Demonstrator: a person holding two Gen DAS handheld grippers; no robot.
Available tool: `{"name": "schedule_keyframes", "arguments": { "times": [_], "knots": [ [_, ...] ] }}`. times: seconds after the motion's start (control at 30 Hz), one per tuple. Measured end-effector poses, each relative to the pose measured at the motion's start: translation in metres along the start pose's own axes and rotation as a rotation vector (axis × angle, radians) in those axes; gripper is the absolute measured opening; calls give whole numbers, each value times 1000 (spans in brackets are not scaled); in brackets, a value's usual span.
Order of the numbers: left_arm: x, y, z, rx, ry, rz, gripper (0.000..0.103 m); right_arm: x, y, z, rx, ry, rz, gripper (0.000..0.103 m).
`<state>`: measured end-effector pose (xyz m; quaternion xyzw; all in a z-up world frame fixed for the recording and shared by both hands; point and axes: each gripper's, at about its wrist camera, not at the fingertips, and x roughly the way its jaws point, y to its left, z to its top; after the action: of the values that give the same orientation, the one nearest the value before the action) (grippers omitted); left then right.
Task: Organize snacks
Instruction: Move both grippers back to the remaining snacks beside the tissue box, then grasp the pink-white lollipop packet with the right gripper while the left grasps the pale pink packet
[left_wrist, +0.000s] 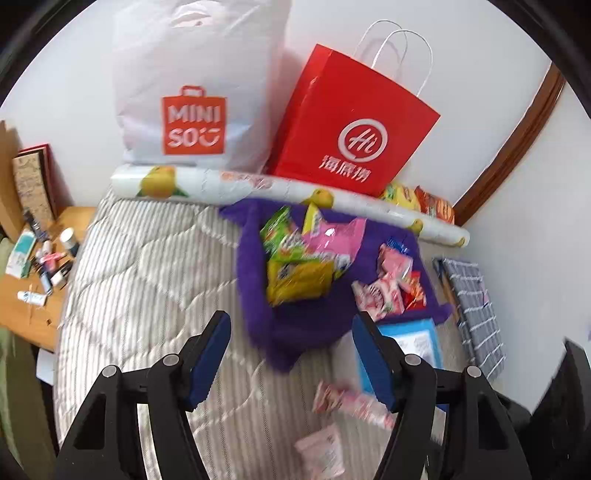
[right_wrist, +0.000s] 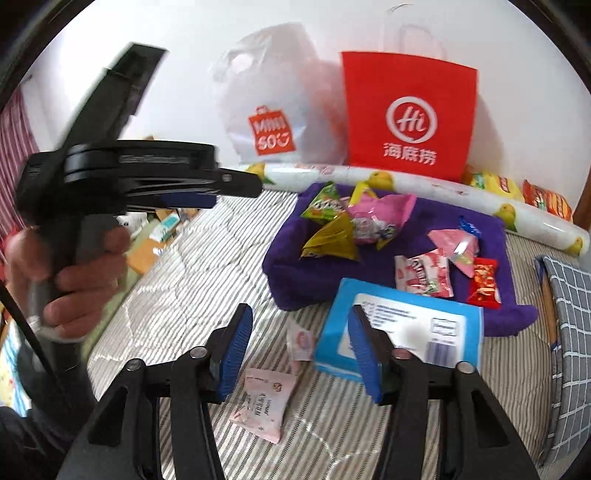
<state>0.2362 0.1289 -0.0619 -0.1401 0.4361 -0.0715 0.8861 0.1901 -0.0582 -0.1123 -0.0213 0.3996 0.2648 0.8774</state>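
Striped quilted bedding (left_wrist: 147, 277) fills the left wrist view, soft and puckered, with a white wall behind. At the frame's bottom the left gripper (left_wrist: 291, 354) shows its black jaws spread, blue ribbed pads facing each other, nothing between them. Snacks (left_wrist: 295, 258) in crinkly foil and plastic wrappers lie heaped on a fuzzy purple towel (left_wrist: 314, 328) at centre, with more pink packets (left_wrist: 376, 295) to their right. Behind stand a slack white Miniso bag (left_wrist: 192, 92) and a stiff red paper bag (left_wrist: 354, 125), in front of which lies a fruit-printed roll (left_wrist: 258, 186).

From the right wrist view, the same bedding (right_wrist: 192, 266) runs under the right gripper (right_wrist: 301, 350), whose jaws stand apart and empty over a flat pink sachet (right_wrist: 266, 402). A rigid blue box (right_wrist: 402, 325) sits just beside the right pad, overlapping the towel's (right_wrist: 509, 317) near edge. At the left of the frame a hand (right_wrist: 74, 273) holds the left gripper (right_wrist: 240, 184) side-on.

Loose wrappers will likely slip and crumple, so I would pinch each packet by a sealed edge and clear the stray sachets off the bedding first.
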Motion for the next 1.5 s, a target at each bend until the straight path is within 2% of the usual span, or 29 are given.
{"name": "schedule_keyframes", "arguments": {
  "times": [0.03, 0.1, 0.17, 0.43, 0.6, 0.73, 0.97, 1.03, 1.1, 1.13, 1.23, 1.5],
  "knots": [
    [-3, 4, -5, -4, 2, 7, 66, 6, 2, -2, -1, 18, -4, 34],
    [-8, 12, -16, -11, 4, 17, 66, 14, 4, -7, -9, 45, -27, 19],
    [-12, 18, -25, -28, 6, 24, 66, 18, 5, -14, -11, 54, -43, 10],
    [-18, 17, -58, -60, 17, 2, 66, -23, -4, -50, 35, -12, -38, 7],
    [-16, 3, -75, -50, 24, -10, 66, -48, -21, -78, 62, -64, -77, 7],
    [-6, -7, -87, -45, 46, -14, 66, -53, -48, -106, 100, -44, -135, 7],
    [14, -25, -107, -29, 94, -24, 66, -51, -89, -148, 153, 58, -155, 17],
    [19, -29, -111, -22, 105, -28, 66, -54, -95, -154, 149, 62, -165, 26],
    [25, -34, -114, -17, 119, -27, 66, -57, -96, -156, 129, 54, -170, 52],
    [27, -36, -115, -15, 125, -29, 66, -58, -94, -155, 102, 53, -168, 57],
    [32, -41, -118, 0, 139, -26, 66, -57, -84, -145, 27, 5, -182, 59],
    [35, -31, -123, -15, 153, 6, 66, -14, -57, -116, -105, 59, -98, 59]
  ]
}}
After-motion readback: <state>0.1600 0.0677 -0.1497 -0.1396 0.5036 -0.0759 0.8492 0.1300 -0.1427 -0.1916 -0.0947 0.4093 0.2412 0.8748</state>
